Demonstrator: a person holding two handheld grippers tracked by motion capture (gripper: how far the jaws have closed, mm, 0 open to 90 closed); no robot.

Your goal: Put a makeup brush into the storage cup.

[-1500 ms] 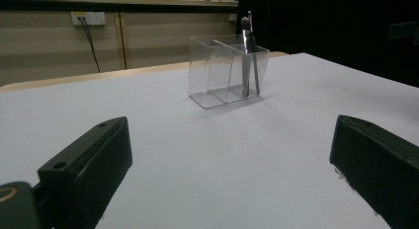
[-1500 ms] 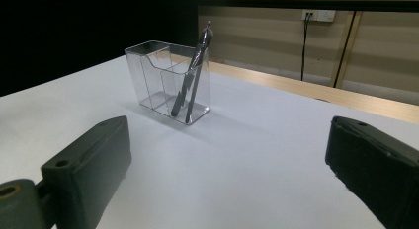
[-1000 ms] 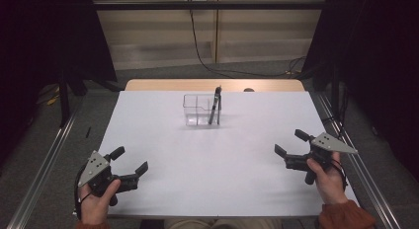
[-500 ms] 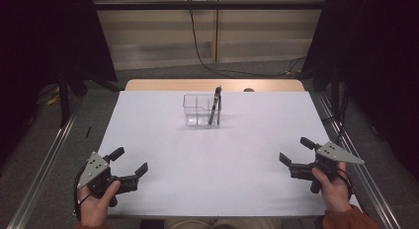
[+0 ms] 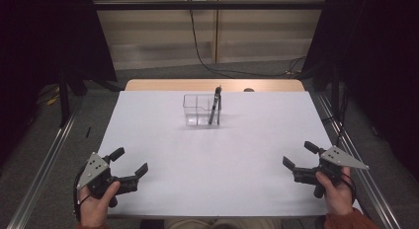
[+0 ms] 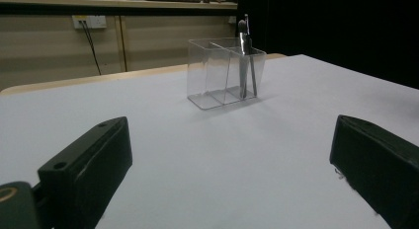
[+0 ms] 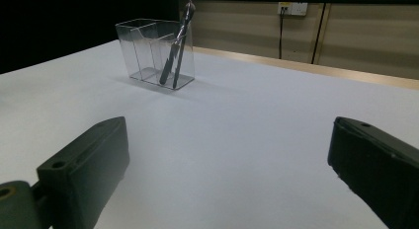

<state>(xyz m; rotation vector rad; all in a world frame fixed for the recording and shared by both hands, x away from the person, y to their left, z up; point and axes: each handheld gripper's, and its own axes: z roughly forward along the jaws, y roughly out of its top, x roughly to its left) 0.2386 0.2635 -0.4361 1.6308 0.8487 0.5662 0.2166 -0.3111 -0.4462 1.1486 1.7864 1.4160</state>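
**Holder could tip if a pen is pulled at a slant**

Risk lies in the light clear holder point(image 5: 201, 109) — it stands far back on the table point(image 5: 217, 160), well apart from both tools, and a sideways tug on the leaning pens point(image 5: 214, 106) would likely topple it. Left gripper point(image 5: 129, 166) and right gripper point(image 5: 297, 157) rest near the front corners, jaws spread wide, holding nothing. Count — one holder with two compartments, what looks like two dark pens in one compartment, the other bare, two grippers.
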